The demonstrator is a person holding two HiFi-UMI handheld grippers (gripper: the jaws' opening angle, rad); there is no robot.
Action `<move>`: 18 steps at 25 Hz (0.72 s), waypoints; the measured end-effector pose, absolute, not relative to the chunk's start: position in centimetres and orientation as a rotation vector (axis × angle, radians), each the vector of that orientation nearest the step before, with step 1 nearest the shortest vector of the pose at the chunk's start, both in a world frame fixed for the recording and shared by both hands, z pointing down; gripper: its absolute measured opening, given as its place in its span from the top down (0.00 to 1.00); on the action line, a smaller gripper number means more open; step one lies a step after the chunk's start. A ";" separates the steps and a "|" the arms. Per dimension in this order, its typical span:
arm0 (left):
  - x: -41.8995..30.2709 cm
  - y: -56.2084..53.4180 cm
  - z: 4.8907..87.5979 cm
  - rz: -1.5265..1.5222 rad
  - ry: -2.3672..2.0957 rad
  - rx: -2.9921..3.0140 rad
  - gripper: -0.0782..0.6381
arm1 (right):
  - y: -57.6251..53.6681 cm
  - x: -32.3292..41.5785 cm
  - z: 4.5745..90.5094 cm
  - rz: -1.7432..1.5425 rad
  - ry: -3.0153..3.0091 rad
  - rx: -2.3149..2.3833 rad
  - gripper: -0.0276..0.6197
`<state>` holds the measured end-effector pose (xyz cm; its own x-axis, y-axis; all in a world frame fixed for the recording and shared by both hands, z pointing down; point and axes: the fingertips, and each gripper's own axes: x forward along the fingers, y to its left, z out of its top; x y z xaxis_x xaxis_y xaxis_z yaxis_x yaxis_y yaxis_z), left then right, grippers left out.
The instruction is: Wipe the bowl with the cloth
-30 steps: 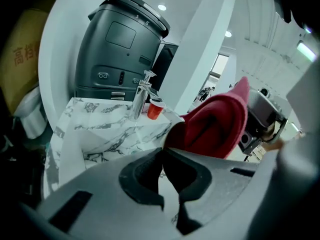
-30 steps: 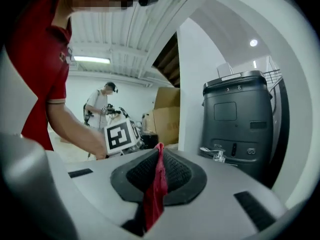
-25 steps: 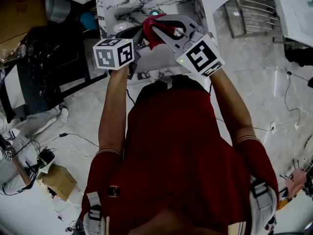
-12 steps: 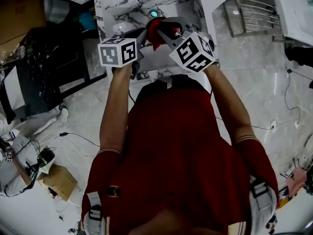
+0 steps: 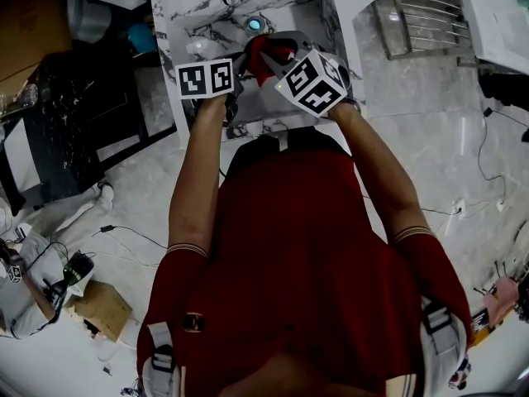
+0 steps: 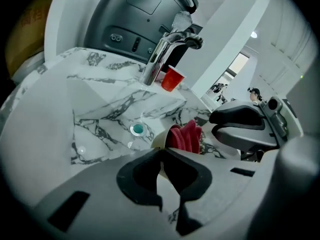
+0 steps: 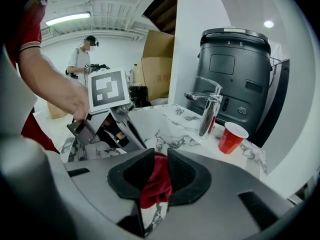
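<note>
The red cloth (image 7: 156,184) is bunched right between the right gripper's (image 7: 160,155) pads, touching both, and those jaws have just been easing apart. From the left gripper (image 6: 161,153) it's at about 1 o'clock, just past the cream bowl (image 6: 158,140). That gripper is clenched on the bowl's rim, over the marble bench (image 6: 100,74).

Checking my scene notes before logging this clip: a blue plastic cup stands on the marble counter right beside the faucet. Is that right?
Not quite: the cup is red, not blue. The right gripper view shows the red cup standing on the marble counter right beside the faucet.
</note>
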<state>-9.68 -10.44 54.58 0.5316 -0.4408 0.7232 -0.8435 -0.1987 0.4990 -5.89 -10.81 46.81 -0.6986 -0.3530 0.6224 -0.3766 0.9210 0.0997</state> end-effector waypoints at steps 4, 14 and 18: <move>-9.8 -10.8 56.4 0.525 -1.054 1.765 0.87 | -10.8 -6.0 47.1 0.073 -2.409 0.521 0.84; -10.5 -11.4 60.1 0.517 -1.053 1.627 0.86 | -11.9 -5.4 46.0 0.119 -2.446 0.559 0.86; -10.9 -11.5 60.6 0.522 -1.080 1.613 0.86 | -11.9 -5.8 45.9 0.120 -2.454 0.552 0.86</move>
